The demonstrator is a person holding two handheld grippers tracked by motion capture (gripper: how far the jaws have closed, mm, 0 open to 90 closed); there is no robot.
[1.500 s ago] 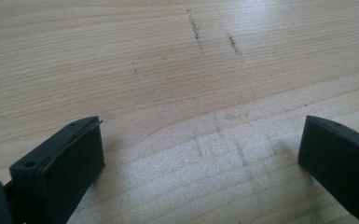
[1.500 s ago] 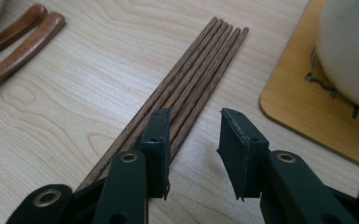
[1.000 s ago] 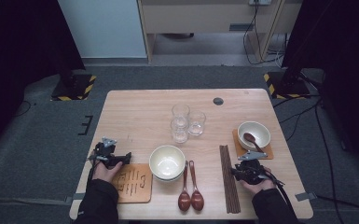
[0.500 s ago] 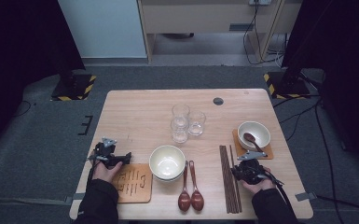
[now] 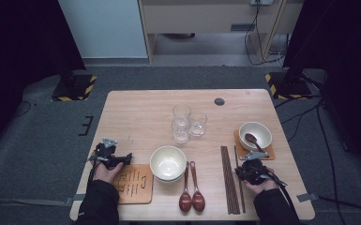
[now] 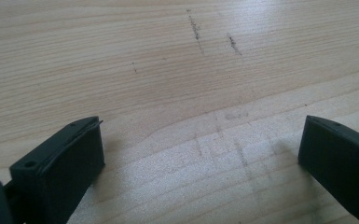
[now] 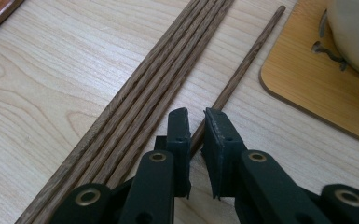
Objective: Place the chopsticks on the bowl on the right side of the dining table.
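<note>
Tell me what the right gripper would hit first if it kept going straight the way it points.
The right gripper is nearly shut above a single loose chopstick, pointing along it. Going straight on, it would probably slide along that chopstick, with the wooden coaster beside it; depth is unclear, so it may touch the table first.

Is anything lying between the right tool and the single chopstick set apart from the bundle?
Nothing visible. The right tool sits directly over the lone chopstick, its jaws nearly closed astride it. The chopstick bundle lies to one side and the coaster to the other.
</note>
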